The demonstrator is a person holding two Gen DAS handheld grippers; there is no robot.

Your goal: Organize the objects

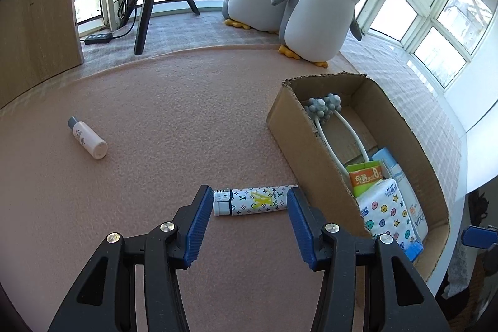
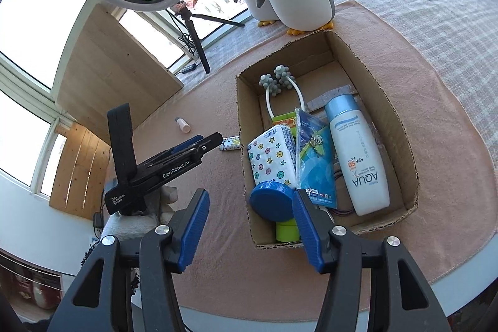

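Fingers of the left gripper (image 1: 247, 207) are held spread around the patterned tube (image 1: 252, 201), lying on the pink mat (image 1: 155, 114) beside the cardboard box (image 1: 280, 126); closure should be made mid-body, squarely.

Bright window backlight, fisheye-warped edges

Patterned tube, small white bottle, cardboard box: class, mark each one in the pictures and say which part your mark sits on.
patterned tube (image 1: 258, 201), left wrist view, middle of its printed body.
small white bottle (image 1: 88, 139), left wrist view, its white body below the grey cap.
cardboard box (image 2: 386, 114), right wrist view, inner face of its right wall.
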